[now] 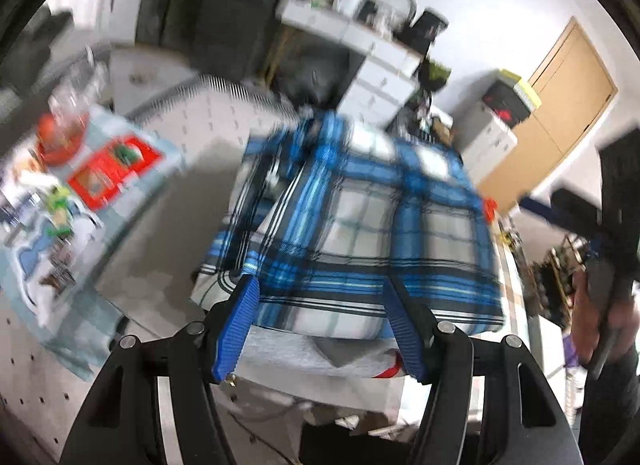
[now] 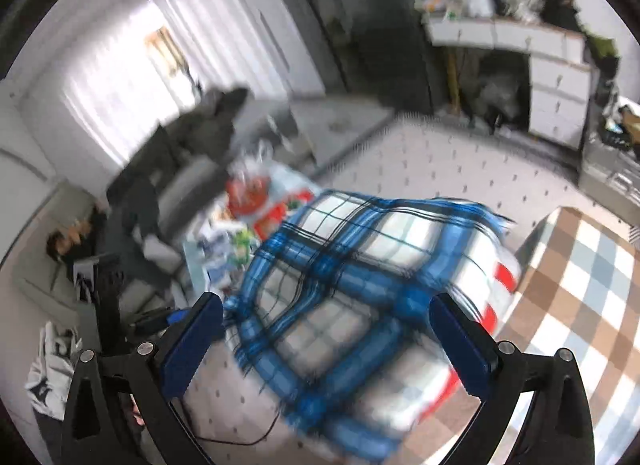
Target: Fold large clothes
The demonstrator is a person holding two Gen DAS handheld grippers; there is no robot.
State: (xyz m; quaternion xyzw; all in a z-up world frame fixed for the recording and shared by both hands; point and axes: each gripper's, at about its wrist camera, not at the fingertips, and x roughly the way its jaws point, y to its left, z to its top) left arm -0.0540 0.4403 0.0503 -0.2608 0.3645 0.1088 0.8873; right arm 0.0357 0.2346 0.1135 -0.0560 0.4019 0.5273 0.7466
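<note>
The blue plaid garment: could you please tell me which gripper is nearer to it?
Left, probably. The left gripper sits at the near edge of the blue plaid garment; the right gripper hangs above it, seemingly farther off.

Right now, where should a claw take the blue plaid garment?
Probably the near hem of the blue plaid garment, from the near side: that edge lies flat and exposed between the open left claw fingers. Blur hides any finer folds.

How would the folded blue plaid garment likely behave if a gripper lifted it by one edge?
The blue plaid garment is soft cloth, so it would probably droop and unfold. It lies on other folded clothes, so pushing it may drag those along. It looks light and unlikely to break.
</note>
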